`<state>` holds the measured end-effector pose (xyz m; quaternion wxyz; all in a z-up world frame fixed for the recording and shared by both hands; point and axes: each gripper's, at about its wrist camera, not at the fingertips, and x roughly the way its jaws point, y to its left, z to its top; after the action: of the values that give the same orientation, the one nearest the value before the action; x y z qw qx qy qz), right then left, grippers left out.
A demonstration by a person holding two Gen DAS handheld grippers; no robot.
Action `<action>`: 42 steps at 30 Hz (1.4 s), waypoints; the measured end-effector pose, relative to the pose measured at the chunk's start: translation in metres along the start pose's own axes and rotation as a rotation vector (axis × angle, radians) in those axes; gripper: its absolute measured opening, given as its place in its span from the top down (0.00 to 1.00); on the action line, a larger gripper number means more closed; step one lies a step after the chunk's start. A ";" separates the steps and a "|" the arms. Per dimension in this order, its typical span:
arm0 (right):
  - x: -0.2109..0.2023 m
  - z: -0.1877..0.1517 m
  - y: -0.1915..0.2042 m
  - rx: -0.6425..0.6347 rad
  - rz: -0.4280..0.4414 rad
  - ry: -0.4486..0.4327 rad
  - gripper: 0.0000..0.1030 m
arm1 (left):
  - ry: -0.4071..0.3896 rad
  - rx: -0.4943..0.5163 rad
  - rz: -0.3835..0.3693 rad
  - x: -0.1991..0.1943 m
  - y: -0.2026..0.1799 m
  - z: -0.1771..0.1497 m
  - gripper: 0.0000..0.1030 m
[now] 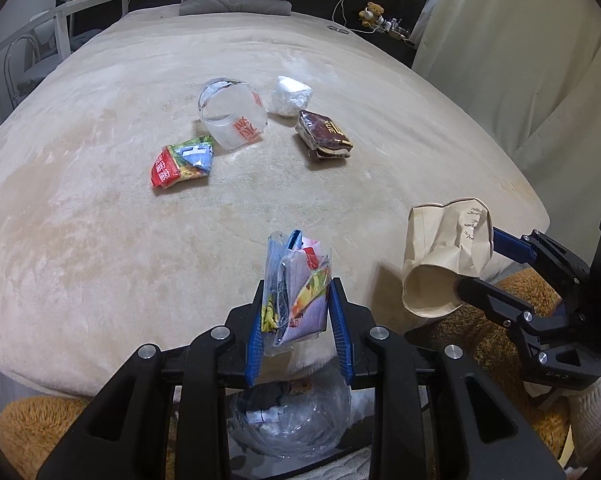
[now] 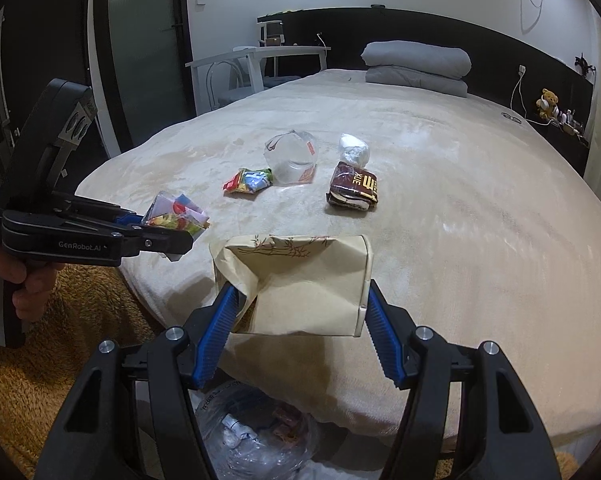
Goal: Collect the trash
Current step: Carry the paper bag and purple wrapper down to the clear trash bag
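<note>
Fingers (image 1: pixel 337 312) clamped on wrapper (image 1: pixel 296 284)

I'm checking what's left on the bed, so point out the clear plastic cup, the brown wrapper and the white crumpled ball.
clear plastic cup (image 1: pixel 232 114), left wrist view, on its side wall
brown wrapper (image 1: pixel 325 136), left wrist view, on its top face
white crumpled ball (image 2: pixel 354 150), right wrist view, on its middle

Maybe three wrappers (image 1: pixel 184 162), two cups (image 1: pixel 232 114).
</note>
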<state>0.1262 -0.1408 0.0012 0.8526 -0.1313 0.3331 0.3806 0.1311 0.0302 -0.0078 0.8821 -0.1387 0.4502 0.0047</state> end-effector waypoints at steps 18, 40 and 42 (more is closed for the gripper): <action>-0.027 -0.039 0.032 0.046 -0.001 0.063 0.39 | -0.004 0.022 -0.015 -0.035 -0.027 -0.056 0.73; 0.006 -0.079 0.035 0.195 0.009 0.313 0.39 | 0.147 -0.021 -0.033 0.005 -0.026 -0.109 0.72; 0.014 -0.084 0.032 0.219 0.021 0.352 0.39 | 0.166 -0.025 -0.030 0.013 -0.025 -0.112 0.72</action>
<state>0.0699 -0.1509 -0.0697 0.7865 -0.0987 0.5177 0.3220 0.0533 -0.0235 -0.0741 0.8398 -0.1564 0.5197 -0.0146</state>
